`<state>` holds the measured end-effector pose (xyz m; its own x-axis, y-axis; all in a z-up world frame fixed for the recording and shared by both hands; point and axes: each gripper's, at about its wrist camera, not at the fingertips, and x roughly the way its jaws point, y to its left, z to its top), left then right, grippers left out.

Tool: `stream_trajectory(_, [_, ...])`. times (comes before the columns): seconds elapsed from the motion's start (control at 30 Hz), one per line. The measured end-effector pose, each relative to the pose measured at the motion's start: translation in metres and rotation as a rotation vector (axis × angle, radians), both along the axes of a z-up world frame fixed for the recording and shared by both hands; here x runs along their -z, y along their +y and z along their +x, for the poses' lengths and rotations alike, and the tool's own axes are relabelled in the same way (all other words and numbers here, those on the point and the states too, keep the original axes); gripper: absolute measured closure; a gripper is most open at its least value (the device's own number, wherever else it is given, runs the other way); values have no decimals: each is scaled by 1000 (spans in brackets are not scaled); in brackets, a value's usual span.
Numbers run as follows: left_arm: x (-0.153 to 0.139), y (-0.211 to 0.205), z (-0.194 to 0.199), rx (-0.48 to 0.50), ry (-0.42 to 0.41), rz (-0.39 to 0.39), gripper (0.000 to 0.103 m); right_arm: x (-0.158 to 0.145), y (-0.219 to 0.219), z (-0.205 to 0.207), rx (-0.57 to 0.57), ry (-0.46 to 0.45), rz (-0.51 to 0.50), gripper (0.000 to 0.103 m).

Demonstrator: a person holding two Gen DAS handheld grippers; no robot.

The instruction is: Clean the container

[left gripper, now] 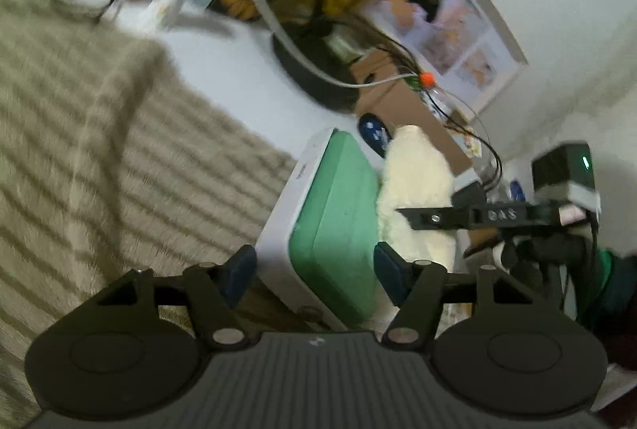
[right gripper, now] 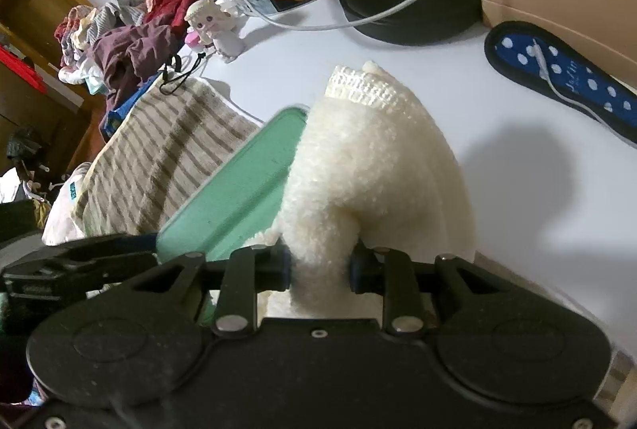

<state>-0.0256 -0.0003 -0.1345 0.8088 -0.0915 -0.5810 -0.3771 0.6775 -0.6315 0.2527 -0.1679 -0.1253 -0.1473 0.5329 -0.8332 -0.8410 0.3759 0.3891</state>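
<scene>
Wiping step: right tongs (right gripper: 320, 266) clenched on white cloth (right gripper: 370, 166) against green-lidded container (left gripper: 330, 226) on bench (right gripper: 458, 110), left tongs (left gripper: 314, 273) straddling container, grip unclear; next, steady it and drag cloth across lid.

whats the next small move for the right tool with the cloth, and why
Probably a short wipe sideways across the green lid. The right tool is shut on the cream cloth, which hangs against the lid's edge and has yet to cover its top. The left tool straddles the container with its pads seemingly off the sides, so closing it first may steady the box.
</scene>
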Motion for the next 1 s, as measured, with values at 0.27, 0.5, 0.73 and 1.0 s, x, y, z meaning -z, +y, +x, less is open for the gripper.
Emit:
stream_trajectory(0.27, [-26, -27, 1, 102, -6, 188, 56, 3, -10, 2, 12, -11, -32, 79])
stream_trajectory(0.5, [-46, -57, 13, 230, -38, 280, 57, 8, -25, 3, 35, -14, -55, 79])
stream_trajectory(0.73, [-53, -82, 25, 327, -42, 327, 57, 2, -40, 1, 67, -5, -30, 79])
stream_trajectory(1.0, [-53, -69, 26, 199, -35, 331, 47, -27, -60, 6, 129, -57, 58, 79])
